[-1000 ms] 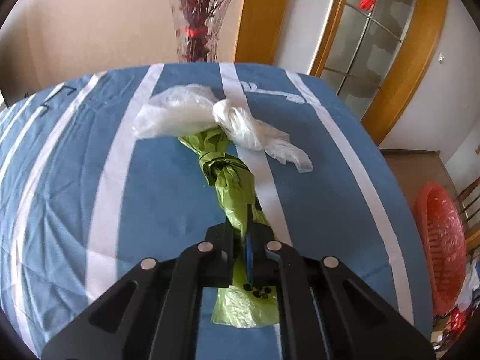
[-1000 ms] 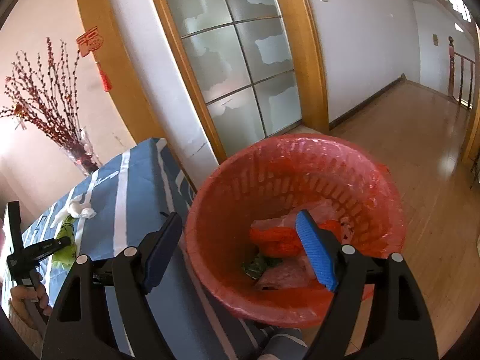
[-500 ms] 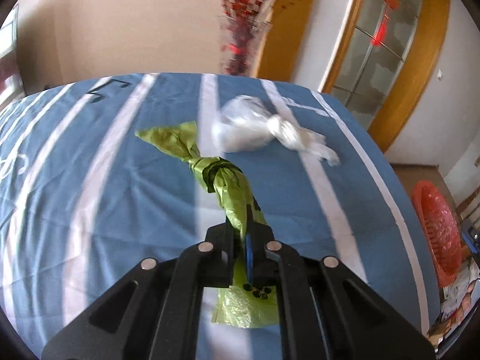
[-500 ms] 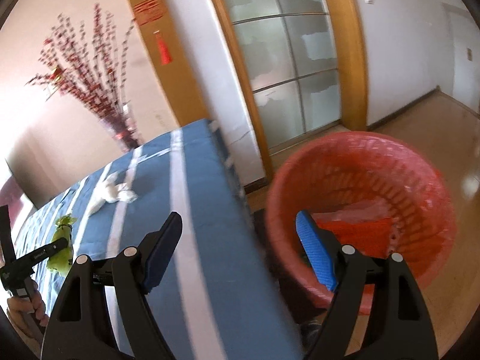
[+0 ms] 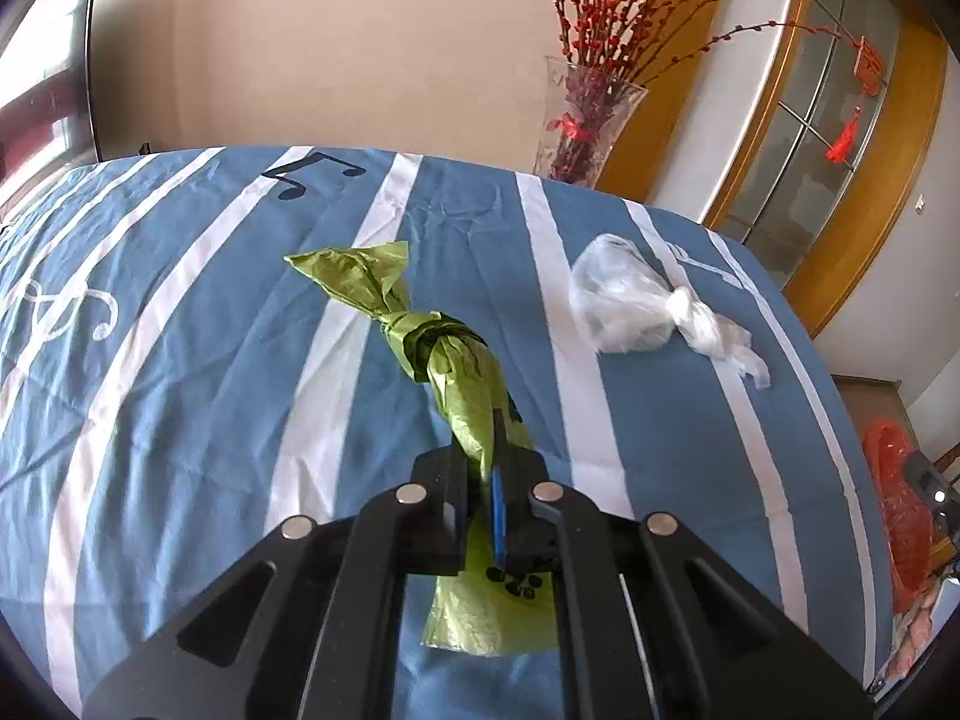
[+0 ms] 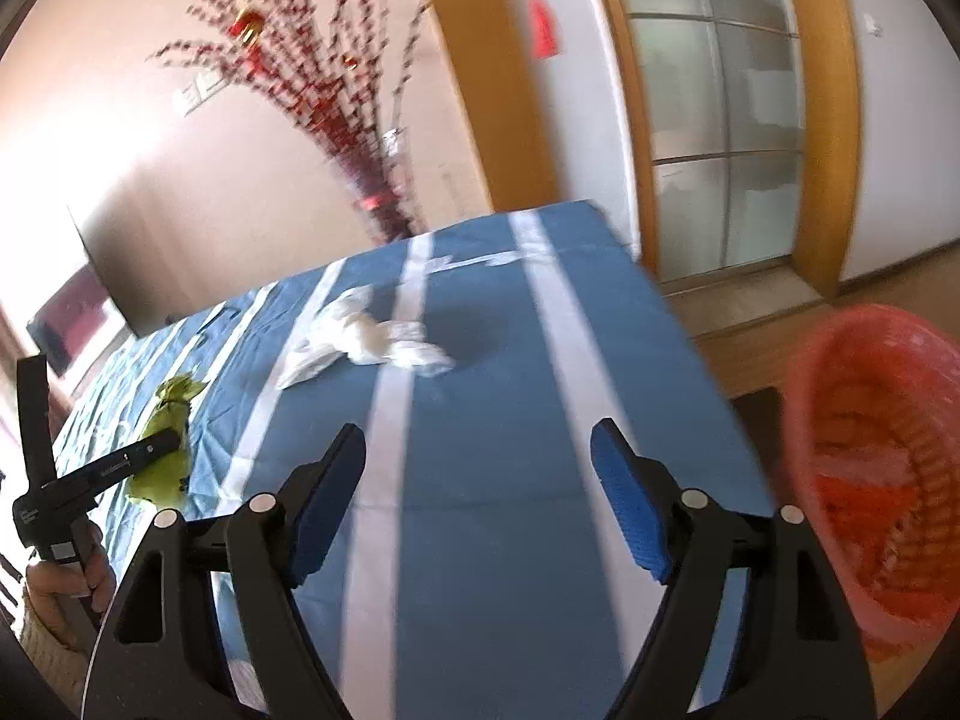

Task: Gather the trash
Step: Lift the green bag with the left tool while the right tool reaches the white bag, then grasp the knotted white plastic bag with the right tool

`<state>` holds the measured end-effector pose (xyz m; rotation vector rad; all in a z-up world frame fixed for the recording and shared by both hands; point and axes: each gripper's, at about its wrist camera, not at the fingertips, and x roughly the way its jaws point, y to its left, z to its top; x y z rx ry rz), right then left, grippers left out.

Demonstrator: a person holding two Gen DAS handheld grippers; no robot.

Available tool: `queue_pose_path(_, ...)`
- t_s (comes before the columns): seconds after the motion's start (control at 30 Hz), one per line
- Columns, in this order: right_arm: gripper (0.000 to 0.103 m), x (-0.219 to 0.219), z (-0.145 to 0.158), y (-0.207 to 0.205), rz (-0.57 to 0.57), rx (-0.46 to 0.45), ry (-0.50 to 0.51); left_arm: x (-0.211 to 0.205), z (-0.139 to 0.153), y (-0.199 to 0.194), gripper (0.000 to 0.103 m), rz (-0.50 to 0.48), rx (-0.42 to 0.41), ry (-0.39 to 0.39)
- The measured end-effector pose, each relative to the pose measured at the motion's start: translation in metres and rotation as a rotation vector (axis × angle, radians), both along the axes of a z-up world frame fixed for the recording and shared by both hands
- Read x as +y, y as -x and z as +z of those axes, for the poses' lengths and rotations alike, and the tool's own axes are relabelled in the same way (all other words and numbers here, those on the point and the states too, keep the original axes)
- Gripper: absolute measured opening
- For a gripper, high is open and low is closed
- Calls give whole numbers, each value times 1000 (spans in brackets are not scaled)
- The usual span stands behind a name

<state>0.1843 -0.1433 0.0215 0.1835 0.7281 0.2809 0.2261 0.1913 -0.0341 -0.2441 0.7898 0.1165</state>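
My left gripper (image 5: 487, 468) is shut on a knotted green plastic bag (image 5: 447, 354), which lies stretched on the blue striped tablecloth (image 5: 180, 360). A knotted clear plastic bag (image 5: 636, 300) lies to its right. In the right wrist view my right gripper (image 6: 477, 480) is open and empty above the table, with the clear bag (image 6: 366, 342) ahead of it, the green bag (image 6: 165, 450) in the left gripper (image 6: 171, 441) at far left, and the red trash basket (image 6: 864, 480) on the floor at right.
A glass vase of red branches (image 5: 585, 120) stands at the table's far edge. The basket (image 5: 900, 516) sits beyond the table's right edge. Wood-framed glass doors (image 6: 720, 150) stand behind.
My right gripper has swung left, from over the red basket to over the table. The left gripper has swung left with the green bag, so the clear bag now lies to its right.
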Motion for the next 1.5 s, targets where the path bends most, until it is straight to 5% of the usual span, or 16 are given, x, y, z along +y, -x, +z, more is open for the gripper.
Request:
queue_pose_path(0.67, 74, 116, -29, -117, 171, 83, 98, 41, -9, -66, 8, 4, 23, 3)
queue_pose_path(0.8, 50, 121, -45, -129, 189, 163, 120, 42, -13, -68, 8, 1, 34, 8)
queue_pose_path(0.93, 25, 117, -45, -127, 184, 168, 112, 41, -15, -67, 8, -1, 42, 8)
queue_pose_path(1.5, 21, 39, 27, -46, 81, 20, 68, -16, 32, -30, 8, -82, -20, 0)
